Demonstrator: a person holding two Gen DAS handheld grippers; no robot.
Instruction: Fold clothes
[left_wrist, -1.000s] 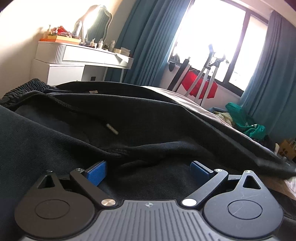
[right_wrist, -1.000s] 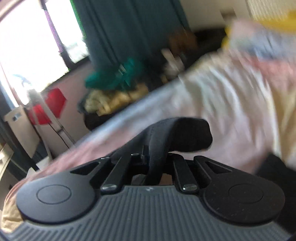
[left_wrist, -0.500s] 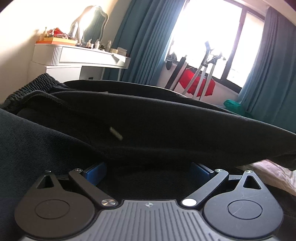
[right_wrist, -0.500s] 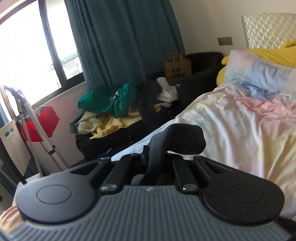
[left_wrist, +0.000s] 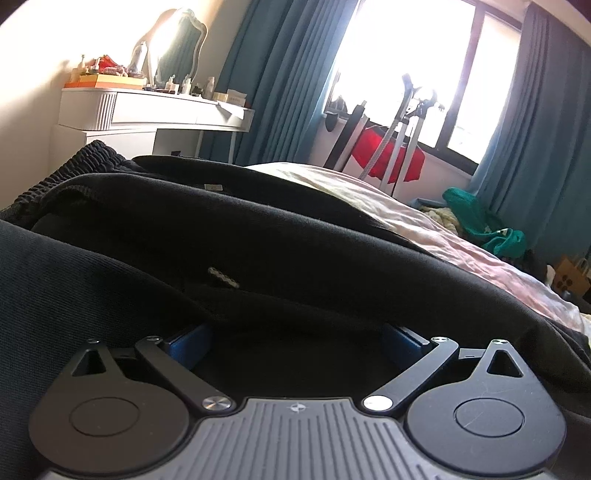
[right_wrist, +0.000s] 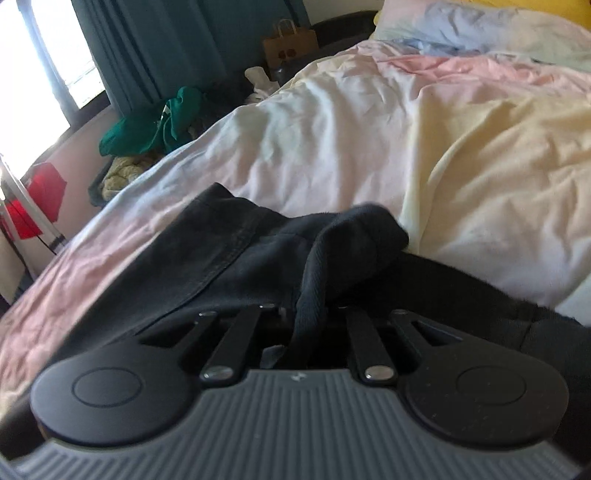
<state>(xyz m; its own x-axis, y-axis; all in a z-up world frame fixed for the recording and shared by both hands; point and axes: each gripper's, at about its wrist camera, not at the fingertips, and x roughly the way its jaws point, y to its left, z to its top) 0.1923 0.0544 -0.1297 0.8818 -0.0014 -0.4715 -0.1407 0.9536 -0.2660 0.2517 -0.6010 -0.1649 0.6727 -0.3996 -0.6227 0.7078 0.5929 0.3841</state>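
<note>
Right wrist view showed the right gripper (right_wrist: 308, 314) low over the bed (right_wrist: 369, 129), where half a second before it had been held up facing the curtains and the pile of clothes by the wall; the hem of the black trousers (right_wrist: 229, 266) that had hung in the air from it now lay spread on the pale sheet. Its jaws were starting to open, with a bunched fold of the dark cloth between them, so the grip looked to be loosening rather than gone. In the left wrist view the left gripper (left_wrist: 295, 339) had not shifted: its blue pads (left_wrist: 188, 345) stood wide apart, released, pressed down among the black fabric with nothing pinched. The raised ridge of cloth that had blocked much of that view half a second ago had dropped, and the pink sheet beyond was visible again. The elastic waistband (left_wrist: 74, 166) lay at the far left, towards the white dressing table (left_wrist: 147, 114). By my reading, one fold had just been laid over and was being let go; flattening it or beginning the next fold would follow.
</note>
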